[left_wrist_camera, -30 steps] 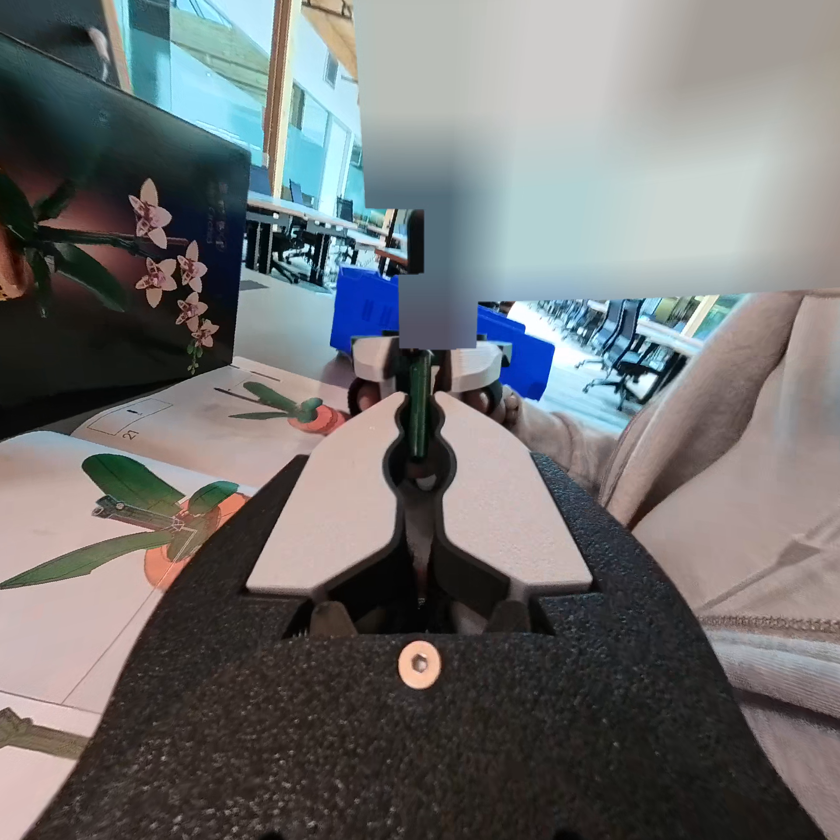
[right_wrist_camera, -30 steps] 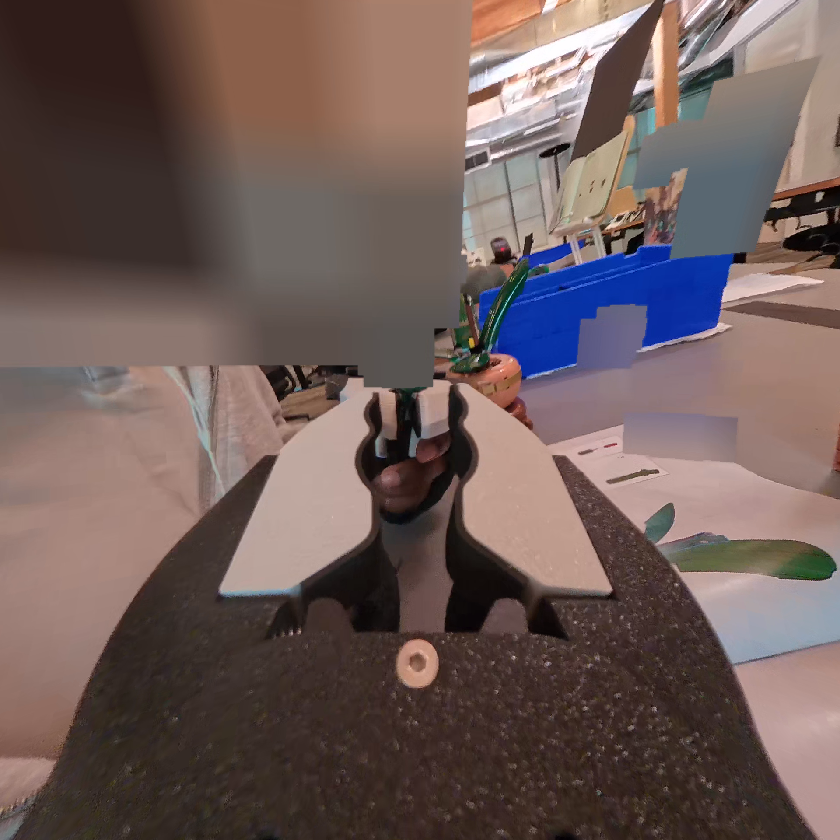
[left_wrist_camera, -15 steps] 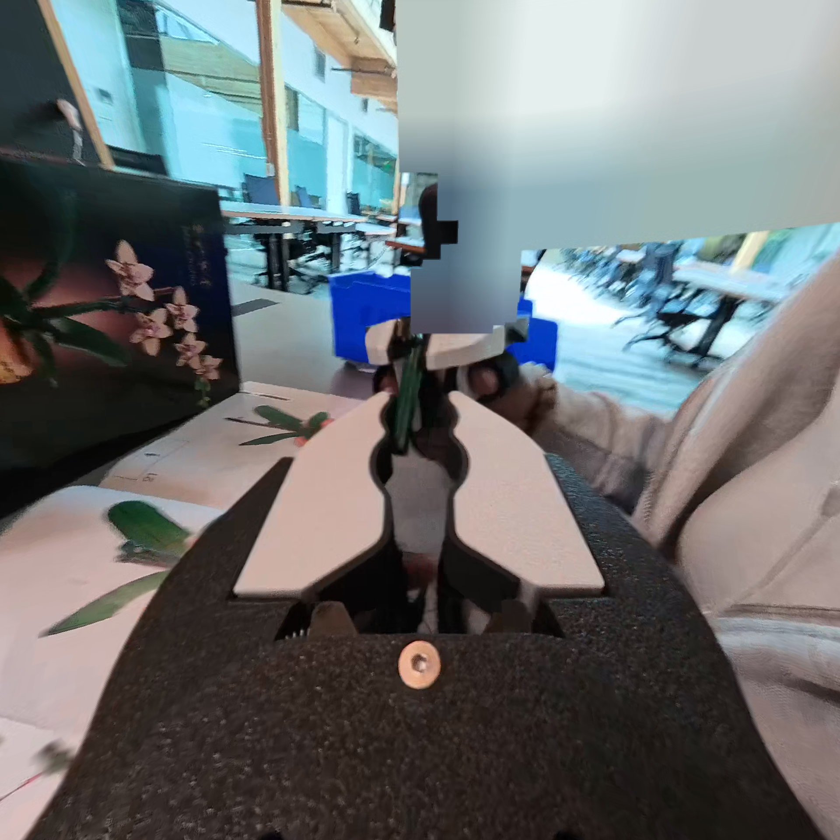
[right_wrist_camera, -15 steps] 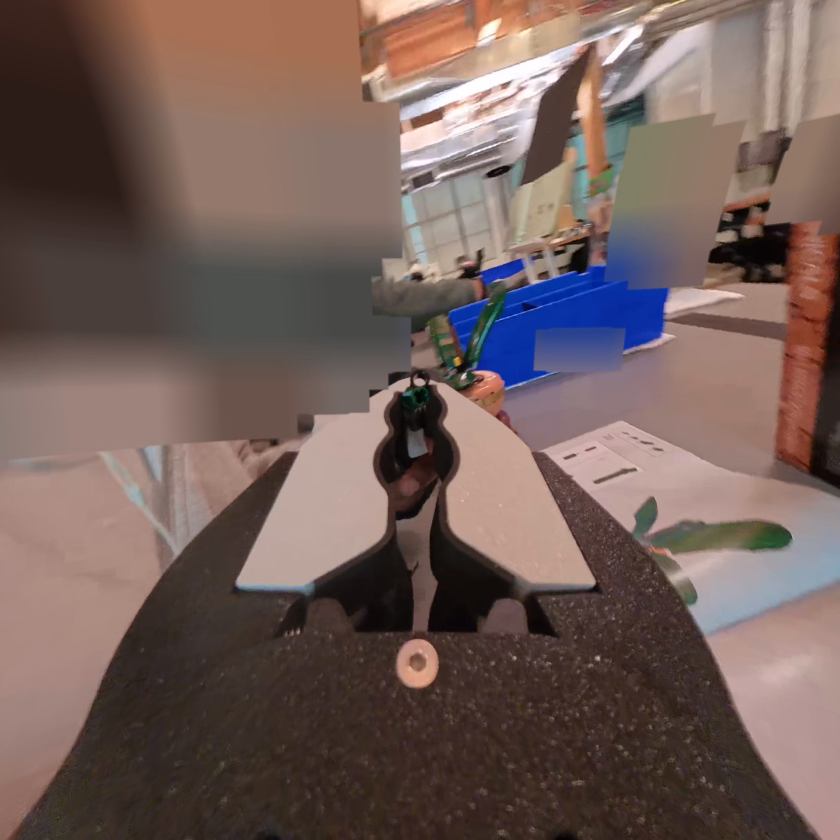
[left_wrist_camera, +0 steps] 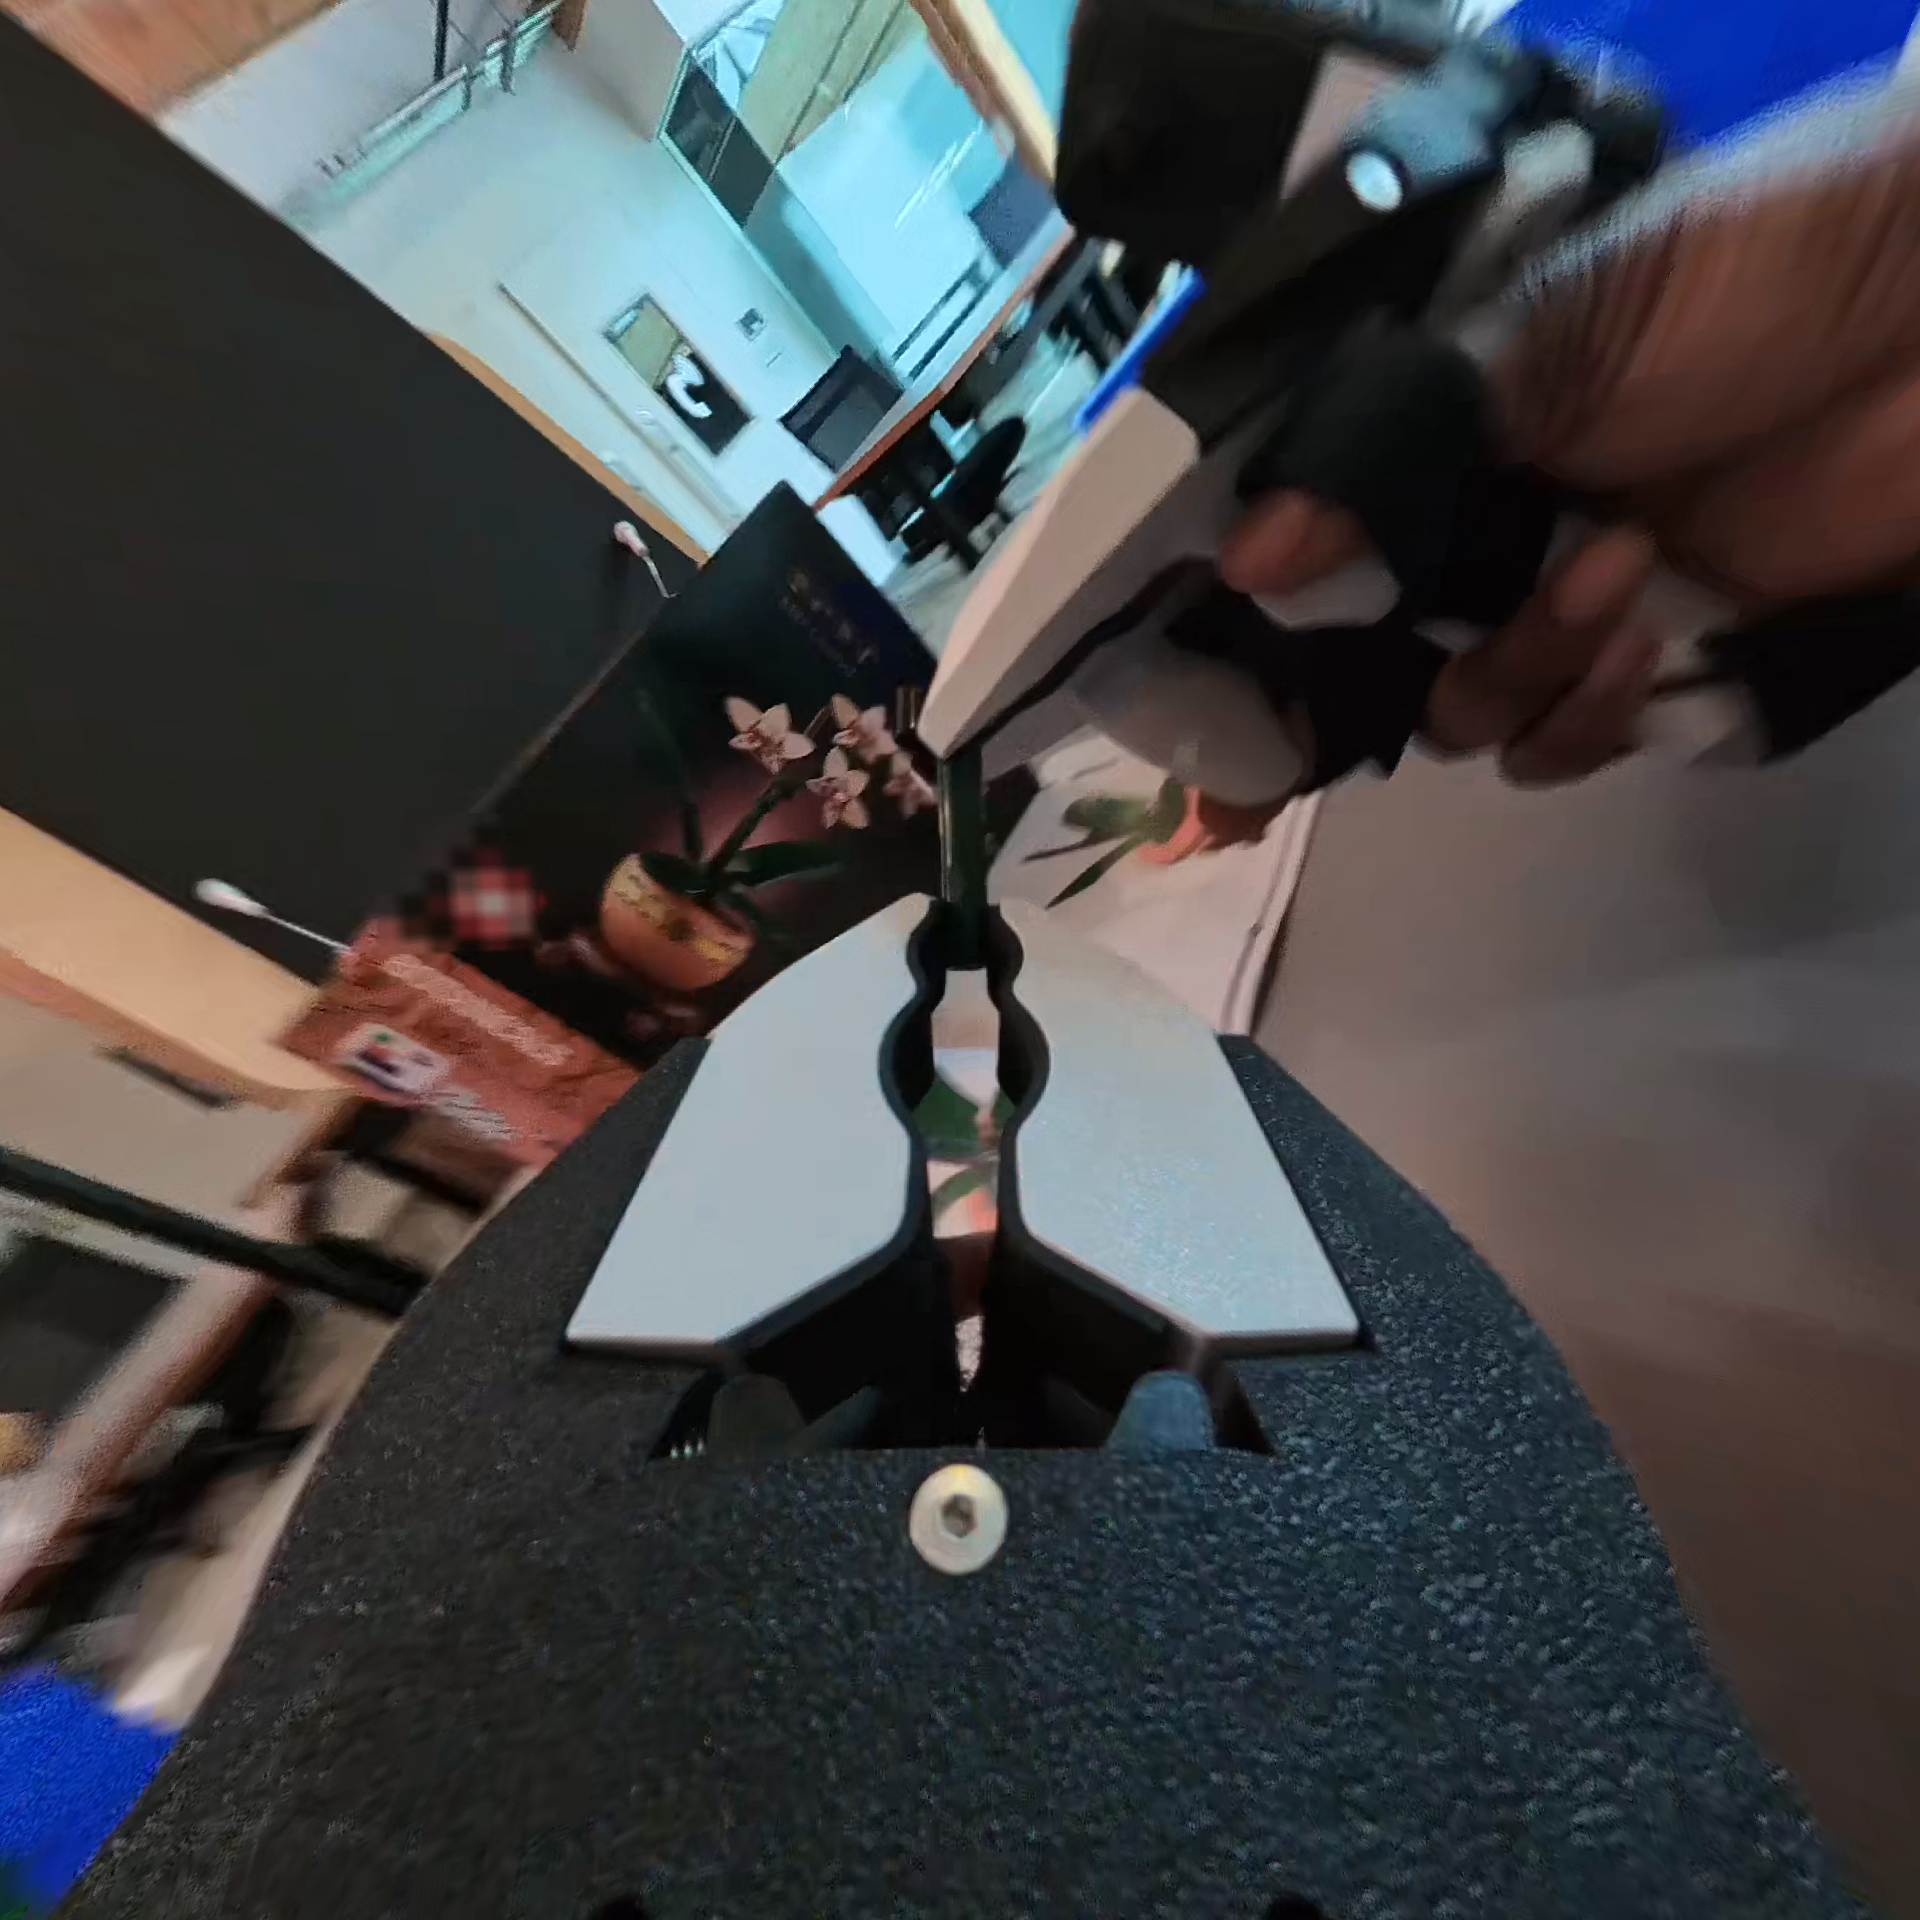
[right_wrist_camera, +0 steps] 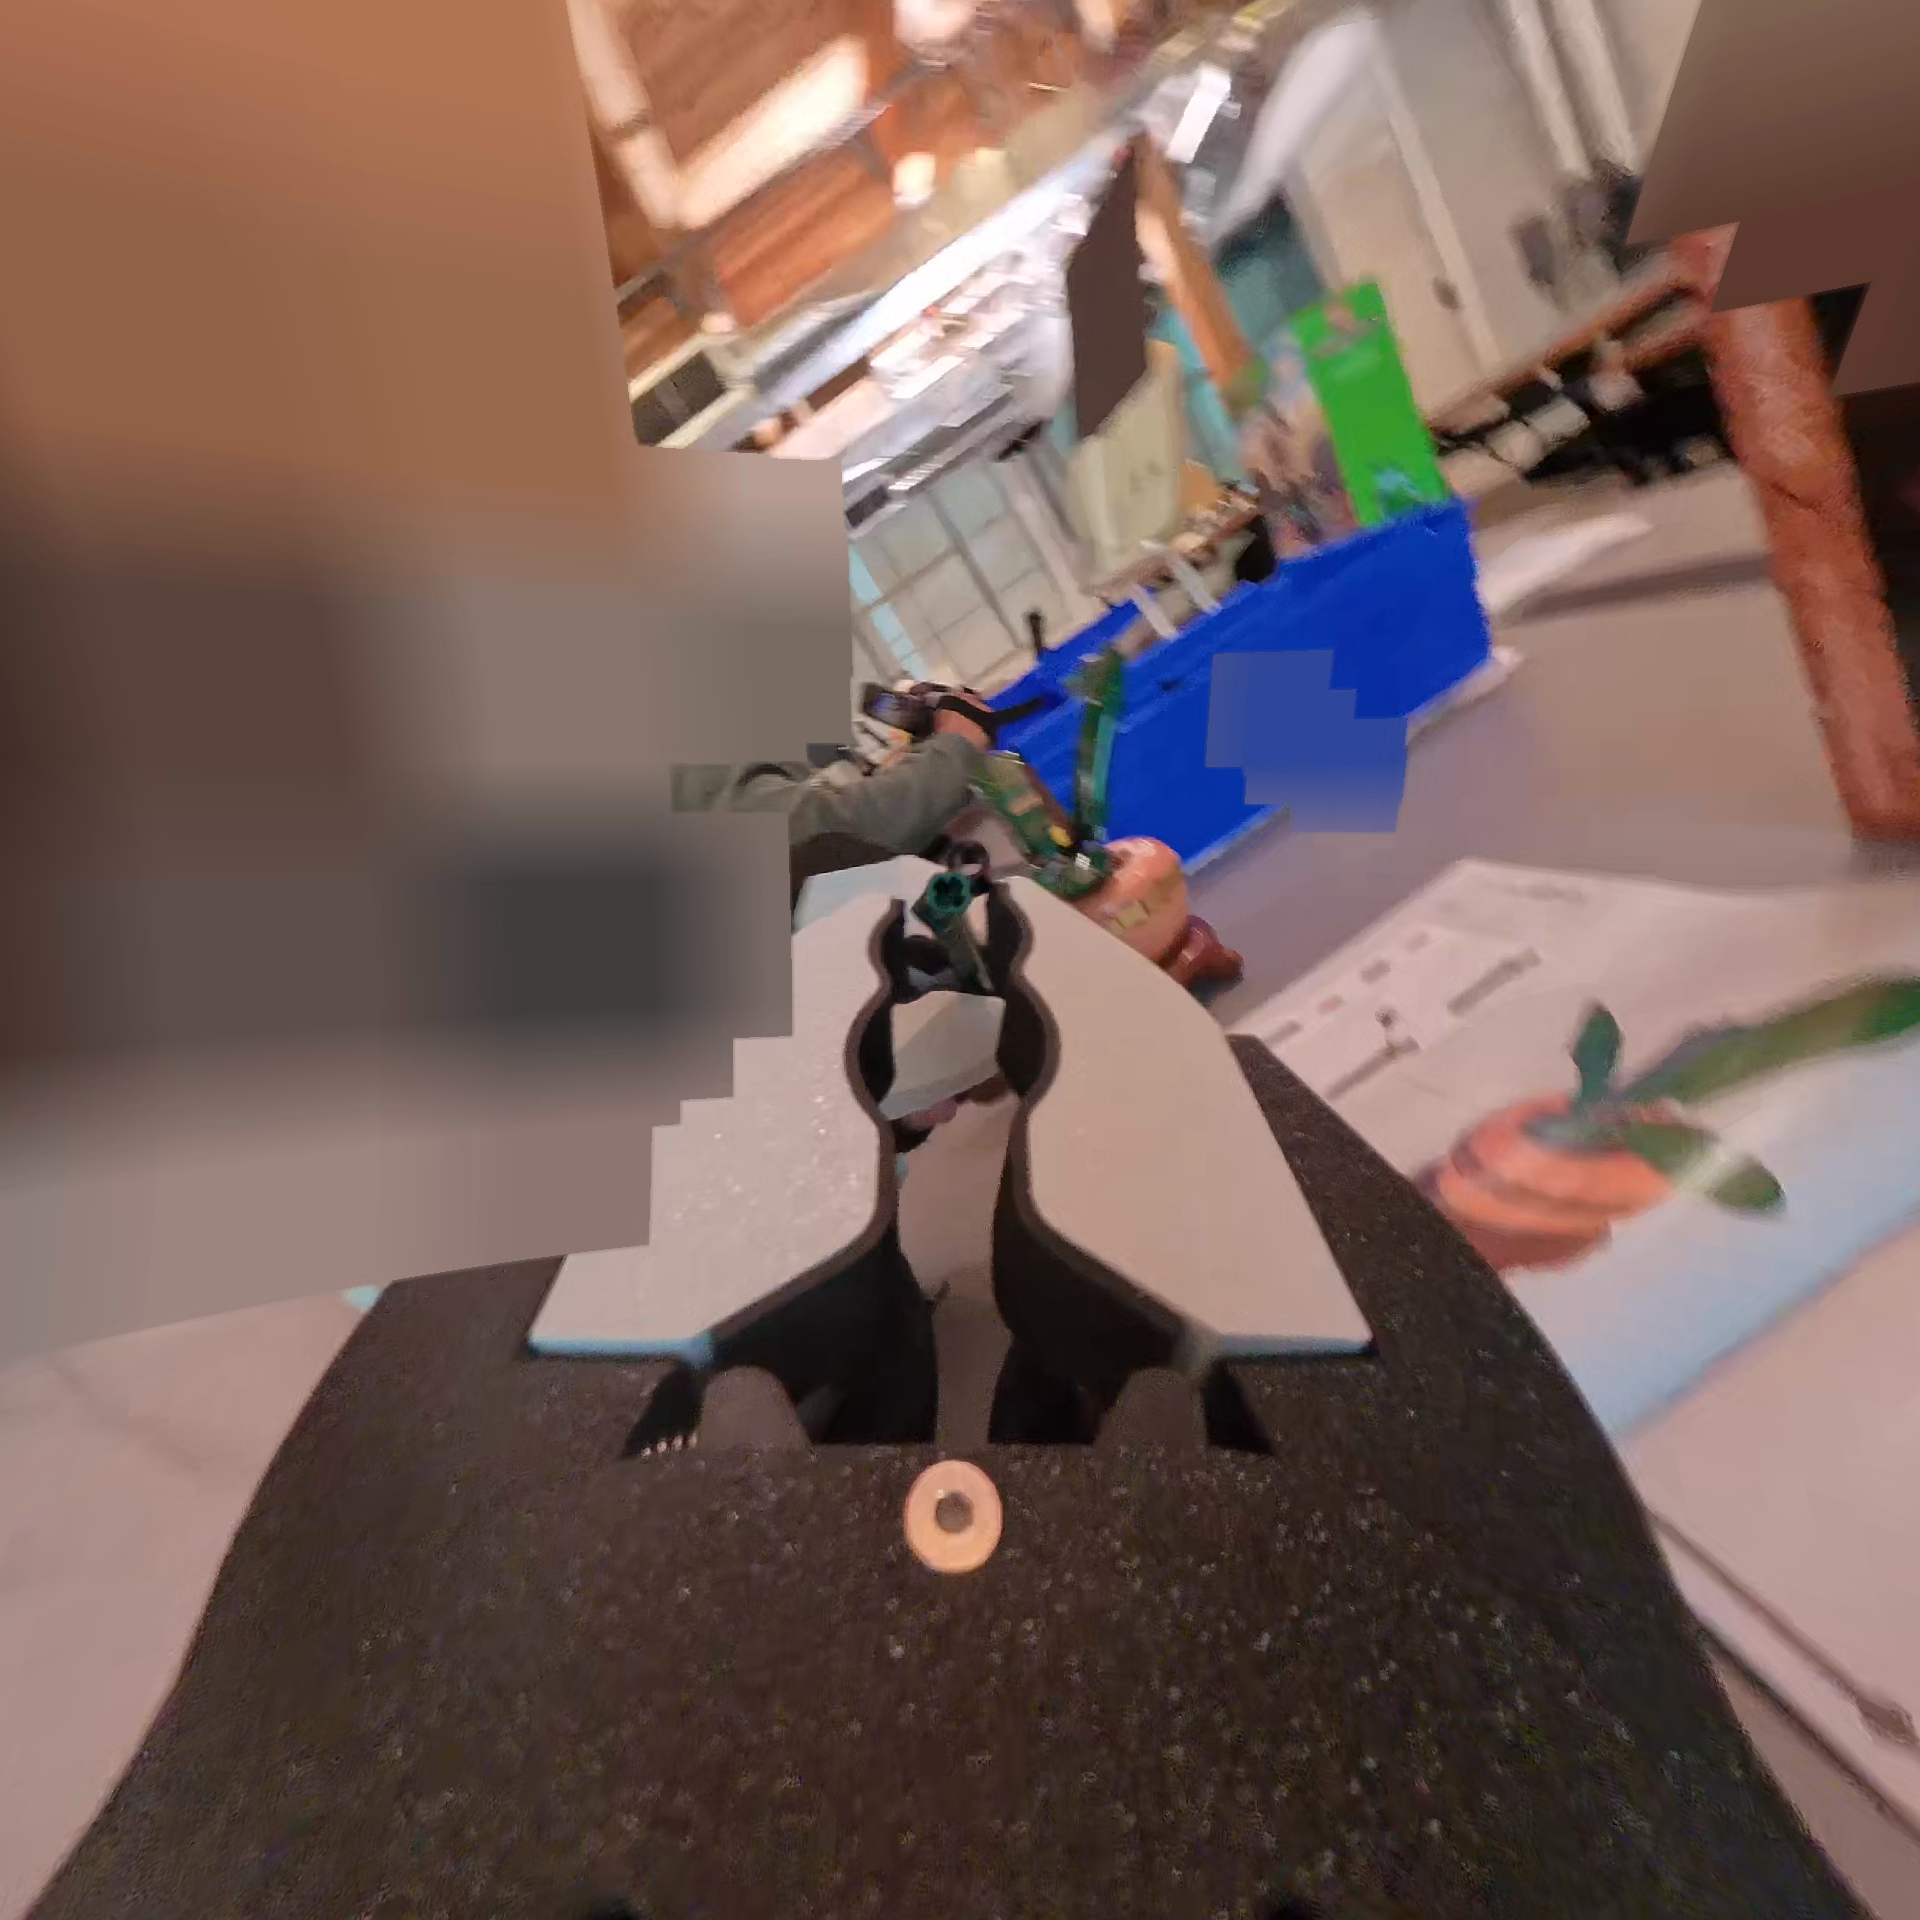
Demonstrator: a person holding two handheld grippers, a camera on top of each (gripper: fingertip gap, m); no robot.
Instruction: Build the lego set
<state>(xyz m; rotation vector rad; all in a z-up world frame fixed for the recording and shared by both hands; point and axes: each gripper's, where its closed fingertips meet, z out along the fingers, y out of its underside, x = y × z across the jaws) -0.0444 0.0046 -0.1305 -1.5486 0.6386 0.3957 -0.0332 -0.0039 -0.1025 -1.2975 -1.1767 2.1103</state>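
Observation:
A thin dark green lego stem (left_wrist_camera: pixel 961 831) runs between my two grippers. My left gripper (left_wrist_camera: pixel 961 920) is shut on its lower end. My right gripper (left_wrist_camera: pixel 948 744), held by a gloved hand (left_wrist_camera: pixel 1403 520), comes in from the upper right and pinches the stem's upper end. In the right wrist view my right gripper (right_wrist_camera: pixel 948 906) is shut on the stem (right_wrist_camera: pixel 948 891), whose hollow end pokes out past the tips. The partly built plant in its orange pot (right_wrist_camera: pixel 1138 899) stands on the table beyond.
The open instruction booklet (right_wrist_camera: pixel 1558 987) lies to the right, and it also shows in the left wrist view (left_wrist_camera: pixel 1143 904). The dark set box (left_wrist_camera: pixel 727 790) stands behind it. A blue bin (right_wrist_camera: pixel 1299 665) sits farther back. A person (right_wrist_camera: pixel 883 790) is far off. Only a small space, under 4 cm, lies between the two pairs of fingers.
The right gripper has closed on the stem that the left gripper held. Both grippers have swung and tilted together, so the box now sits behind the left gripper's tips.

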